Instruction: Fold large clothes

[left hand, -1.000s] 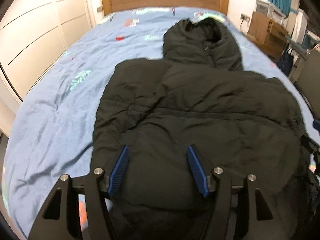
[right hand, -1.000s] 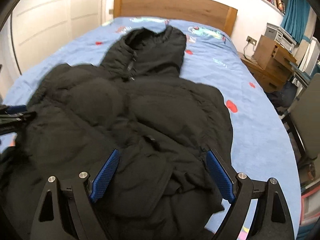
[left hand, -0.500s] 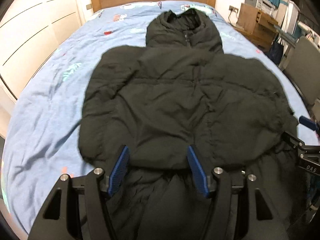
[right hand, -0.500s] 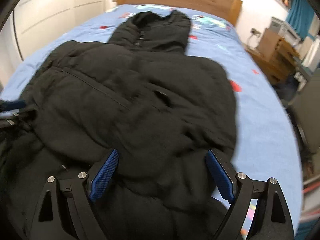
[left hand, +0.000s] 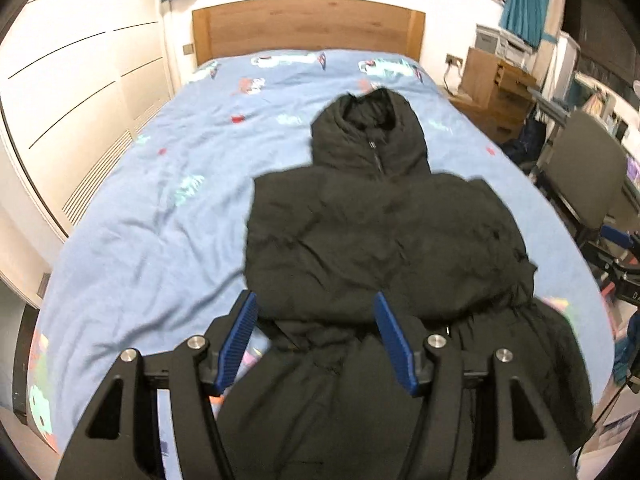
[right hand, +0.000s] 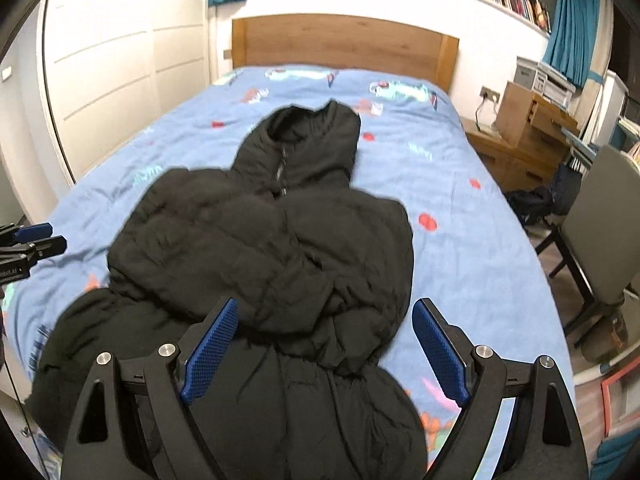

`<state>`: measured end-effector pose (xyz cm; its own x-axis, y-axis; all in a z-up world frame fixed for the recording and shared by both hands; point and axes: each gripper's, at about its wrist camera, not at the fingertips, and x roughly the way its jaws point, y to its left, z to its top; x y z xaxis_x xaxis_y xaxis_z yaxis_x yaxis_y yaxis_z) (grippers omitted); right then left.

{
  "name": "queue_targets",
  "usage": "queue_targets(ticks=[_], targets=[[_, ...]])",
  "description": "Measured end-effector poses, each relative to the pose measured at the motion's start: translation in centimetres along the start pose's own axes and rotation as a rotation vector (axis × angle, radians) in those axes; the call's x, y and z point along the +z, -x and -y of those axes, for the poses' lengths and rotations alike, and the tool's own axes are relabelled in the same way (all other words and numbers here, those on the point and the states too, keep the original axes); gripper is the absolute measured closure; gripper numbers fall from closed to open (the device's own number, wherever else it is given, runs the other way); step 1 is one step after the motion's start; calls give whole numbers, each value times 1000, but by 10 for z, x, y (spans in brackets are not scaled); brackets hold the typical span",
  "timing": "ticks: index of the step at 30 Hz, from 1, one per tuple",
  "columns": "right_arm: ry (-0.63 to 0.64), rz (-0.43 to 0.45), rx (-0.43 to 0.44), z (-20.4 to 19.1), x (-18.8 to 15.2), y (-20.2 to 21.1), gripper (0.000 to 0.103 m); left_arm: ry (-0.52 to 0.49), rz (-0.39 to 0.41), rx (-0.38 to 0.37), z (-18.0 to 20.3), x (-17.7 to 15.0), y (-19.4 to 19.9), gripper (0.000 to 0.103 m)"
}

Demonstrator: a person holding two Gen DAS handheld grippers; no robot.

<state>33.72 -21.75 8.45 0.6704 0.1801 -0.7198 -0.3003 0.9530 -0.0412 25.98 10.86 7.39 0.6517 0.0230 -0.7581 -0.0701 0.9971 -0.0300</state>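
A black hooded puffer jacket (left hand: 376, 240) lies on the blue bed, hood toward the headboard. Its sleeves are folded in across the chest, and the lower part hangs over the bed's near edge. It also shows in the right wrist view (right hand: 272, 248). My left gripper (left hand: 316, 328) is open and empty above the jacket's waist, left of centre. My right gripper (right hand: 324, 340) is open and empty above the waist, right of centre. The other gripper's tip shows at the far right edge of the left view (left hand: 624, 240) and the far left edge of the right view (right hand: 32, 236).
The bed (left hand: 168, 208) has a blue patterned cover and a wooden headboard (left hand: 308, 24). White wardrobe doors (left hand: 80, 88) stand on the left. A wooden bedside cabinet (right hand: 524, 132) and a grey chair (right hand: 600, 224) stand on the right.
Both grippers have pulled back and up from the jacket toward the foot of the bed. The jacket's folded upper part now lies bunched farther from the fingers.
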Motion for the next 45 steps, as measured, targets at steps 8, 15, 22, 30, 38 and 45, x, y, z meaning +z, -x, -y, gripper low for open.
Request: queue_targets(ticks=[8,15,22,30,38,45], targets=[[-18,20,57,18,86,-56,10,76,10,-54,-37,108,-53,40],[-60,17,125,44,173,-169,5,123,-25,-145,-38,203,-184,39],[-142,15,120,61,229,-294,5,170,-47,-158,-30,262,-309,39],[-92,19,57,43,271,-382,1,77,-16,-136,17,305,-389,39],[-101,-39,-6,46,282,-455,3,46,-78,-58,36,304,-465,41],[-93,-51,76,48,269,-455,88,61,-71,-60,27,286,-453,94]])
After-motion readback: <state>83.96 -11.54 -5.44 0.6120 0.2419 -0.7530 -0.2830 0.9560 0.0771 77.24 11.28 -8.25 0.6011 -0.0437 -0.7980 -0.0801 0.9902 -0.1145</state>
